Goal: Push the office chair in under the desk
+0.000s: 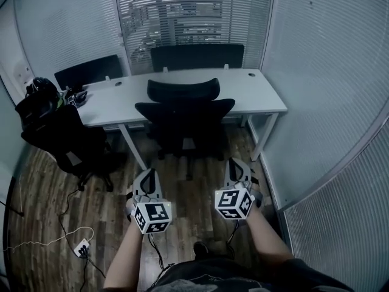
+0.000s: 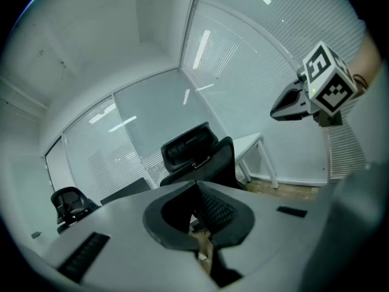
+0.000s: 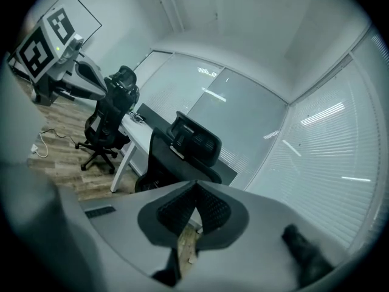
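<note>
well, both my jaws are shut and carry nothing. in the left gripper view the two ribbed pads meet at their tips with no gap between them and nothing pinched there. the right gripper view shows the same: tips together, nothing held. neither pair touches anything. i hold both grippers low over the wooden floor, side by side, noses toward the chair.

ahead of the jaws, and apart from them, the black office chair stands with its back to me. it sits between the legs of the white worktop, with the backrest right at the near edge and the headrest showing above the top. the seat is hidden behind the backrest, so i cannot tell how far it reaches under.

as i judge it, this fits two stages. either i am squared up to a chair that could go deeper, or i am standing off from one already tucked in. the chair's place at the edge would suit both, so i name no move. any contact would have to land on the backrest facing me, and evenly from both sides, because such a chair is likely to swing off line.

to the left a second office chair stands out from the worktop with dark gear piled on it. a power strip lies on the floor near it.
</note>
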### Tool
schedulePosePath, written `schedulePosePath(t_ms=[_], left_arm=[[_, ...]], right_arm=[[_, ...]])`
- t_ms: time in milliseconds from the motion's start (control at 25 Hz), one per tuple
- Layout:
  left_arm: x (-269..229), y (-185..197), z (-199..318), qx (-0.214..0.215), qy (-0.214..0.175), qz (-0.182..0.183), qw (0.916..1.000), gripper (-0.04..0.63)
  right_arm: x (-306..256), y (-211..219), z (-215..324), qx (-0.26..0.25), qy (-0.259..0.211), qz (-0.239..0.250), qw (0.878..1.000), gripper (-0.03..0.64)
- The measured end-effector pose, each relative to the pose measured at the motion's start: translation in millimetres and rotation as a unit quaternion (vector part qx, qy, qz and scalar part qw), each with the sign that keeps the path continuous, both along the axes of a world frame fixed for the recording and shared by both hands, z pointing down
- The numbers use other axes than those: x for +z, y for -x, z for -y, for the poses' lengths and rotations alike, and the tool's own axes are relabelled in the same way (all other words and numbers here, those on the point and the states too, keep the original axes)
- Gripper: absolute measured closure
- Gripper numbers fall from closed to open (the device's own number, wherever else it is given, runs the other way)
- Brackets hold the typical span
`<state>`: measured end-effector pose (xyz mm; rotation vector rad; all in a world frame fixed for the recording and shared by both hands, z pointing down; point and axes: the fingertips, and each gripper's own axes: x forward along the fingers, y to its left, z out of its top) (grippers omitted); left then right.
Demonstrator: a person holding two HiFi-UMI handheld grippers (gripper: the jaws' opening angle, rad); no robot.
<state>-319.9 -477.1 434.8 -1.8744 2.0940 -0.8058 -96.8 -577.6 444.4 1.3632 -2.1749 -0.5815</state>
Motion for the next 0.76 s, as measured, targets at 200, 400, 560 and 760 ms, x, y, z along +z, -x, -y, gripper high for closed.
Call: schedulePosePath(t_ms=[200,400,560,760], left_arm=[[-4,3,-64,-0.009,-0.003,-0.007,0.9999,0.581],[-3,-7,-129,-0.010,-0.004,-0.013,0.9999,0.580],[-5,-20,-178,-0.009,-0.009,-0.021,0.9997,0.581],[2,-34,-233,-0.002,-0.007,-0.032,0.9994,0.580]], right_arm=[[-6,2,-57,-0.001,0.001,0.000,1.000,0.594],[-12,-7,-119,-0.003,-0.002,-0.004,1.000,0.594],[-11,-18,-172,-0.005,0.005,-0.003,1.000,0.594],[2,-28,-234,-0.008,0.019,-0.008,1.000,0.594]])
